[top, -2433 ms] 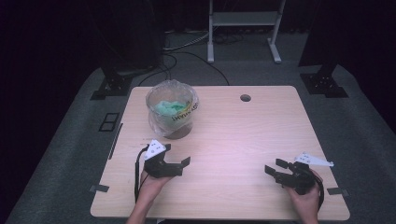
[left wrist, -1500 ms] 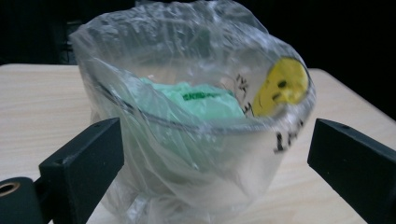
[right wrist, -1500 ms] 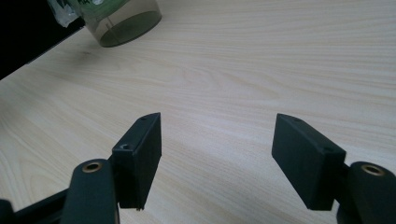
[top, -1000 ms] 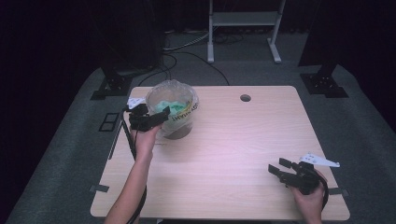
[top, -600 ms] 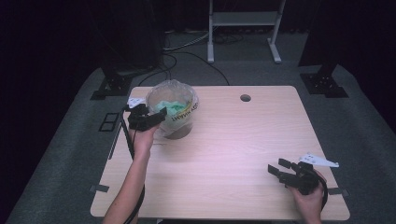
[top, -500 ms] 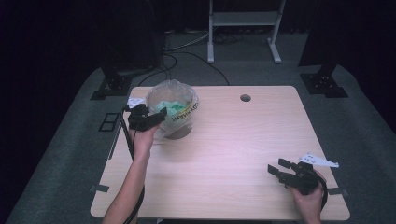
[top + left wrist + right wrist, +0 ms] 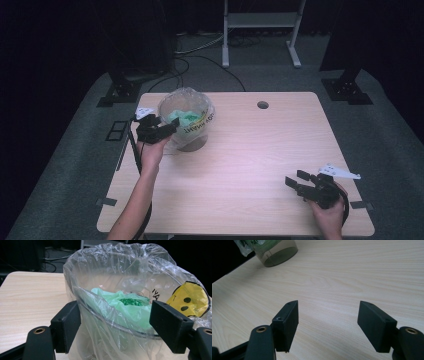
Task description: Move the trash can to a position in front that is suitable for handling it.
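**Left gripper at the bucket, right gripper waiting**

The left gripper is held up against the near-left side of a clear bucket. In the left gripper view its two black jaws are spread wide, one on each side of the bucket's rim, with the rim and the bag in the gap between them. They are not squeezing anything. I cannot tell if a jaw touches the plastic.

The bucket stands near the far-left corner of the worktop. A thin see-through bag lines it and folds over the rim. Inside lies crumpled green stuff. A yellow smiley face with black dots is printed on the bag at the right in the left gripper view.

The right gripper is well apart from the bucket, near the near-right corner of the worktop, held in the person's right hand. Its jaws are also spread wide, with bare wood between them. A small round hole sits near the far edge of the worktop.
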Demonstrator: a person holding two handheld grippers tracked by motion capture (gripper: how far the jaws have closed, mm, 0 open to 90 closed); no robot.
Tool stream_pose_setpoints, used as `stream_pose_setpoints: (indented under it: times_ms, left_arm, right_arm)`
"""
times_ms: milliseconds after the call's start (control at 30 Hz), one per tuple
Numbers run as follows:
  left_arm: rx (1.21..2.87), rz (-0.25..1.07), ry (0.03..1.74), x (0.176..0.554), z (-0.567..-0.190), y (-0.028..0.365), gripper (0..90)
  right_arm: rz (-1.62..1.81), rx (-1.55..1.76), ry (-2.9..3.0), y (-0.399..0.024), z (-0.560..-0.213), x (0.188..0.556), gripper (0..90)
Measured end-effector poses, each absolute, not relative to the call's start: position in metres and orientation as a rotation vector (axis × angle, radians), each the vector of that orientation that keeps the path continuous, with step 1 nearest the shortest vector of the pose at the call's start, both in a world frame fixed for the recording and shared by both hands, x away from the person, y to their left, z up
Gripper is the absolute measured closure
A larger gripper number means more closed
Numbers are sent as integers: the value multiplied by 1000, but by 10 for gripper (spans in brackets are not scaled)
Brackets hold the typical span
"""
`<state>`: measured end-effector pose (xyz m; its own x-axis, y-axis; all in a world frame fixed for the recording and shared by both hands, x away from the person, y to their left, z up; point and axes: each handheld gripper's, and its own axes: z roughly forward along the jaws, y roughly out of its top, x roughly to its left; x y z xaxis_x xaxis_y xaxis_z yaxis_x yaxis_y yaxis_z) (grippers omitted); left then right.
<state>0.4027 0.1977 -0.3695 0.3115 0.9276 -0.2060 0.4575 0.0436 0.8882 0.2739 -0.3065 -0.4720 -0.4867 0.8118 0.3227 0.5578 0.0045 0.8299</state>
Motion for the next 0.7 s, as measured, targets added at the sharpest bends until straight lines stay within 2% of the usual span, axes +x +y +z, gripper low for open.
stream_pose_setpoints:
  times_ms: [700]
  left_arm:
    - [1678,503,1198,369,-366,202,270]
  right_arm:
    - [1470,1433,2030,-306,-473,274,326]
